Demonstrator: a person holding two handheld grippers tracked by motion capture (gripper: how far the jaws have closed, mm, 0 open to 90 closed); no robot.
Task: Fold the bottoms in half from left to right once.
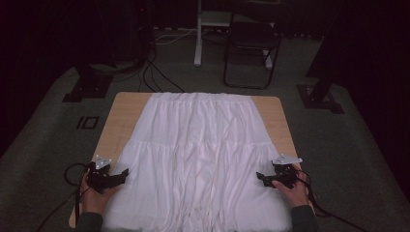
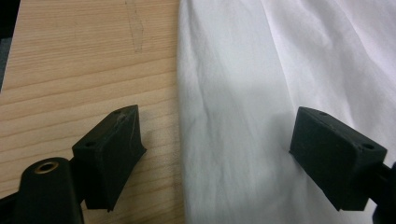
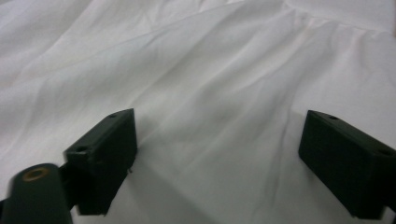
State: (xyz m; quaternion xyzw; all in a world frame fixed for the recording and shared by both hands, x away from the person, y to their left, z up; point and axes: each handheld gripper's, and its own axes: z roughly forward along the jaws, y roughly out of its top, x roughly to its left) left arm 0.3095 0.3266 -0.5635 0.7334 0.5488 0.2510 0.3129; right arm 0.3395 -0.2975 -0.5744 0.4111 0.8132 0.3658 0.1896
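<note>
White skirt [image 1: 198,154] flat on table [image 1: 123,116]. My left hand-held gripper [image 1: 122,175] wide at its left edge; right hand-held gripper [image 1: 262,179] wide over fabric, nothing gripped.

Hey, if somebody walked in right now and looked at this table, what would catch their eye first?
First, the big white pleated fabric garment spread flat over most of the light wooden table, bright against the dark room. Next, the two black hand-held grippers: the left gripper at the cloth's left edge and the right gripper at its right edge, both with jaws wide open and nothing held.
</note>
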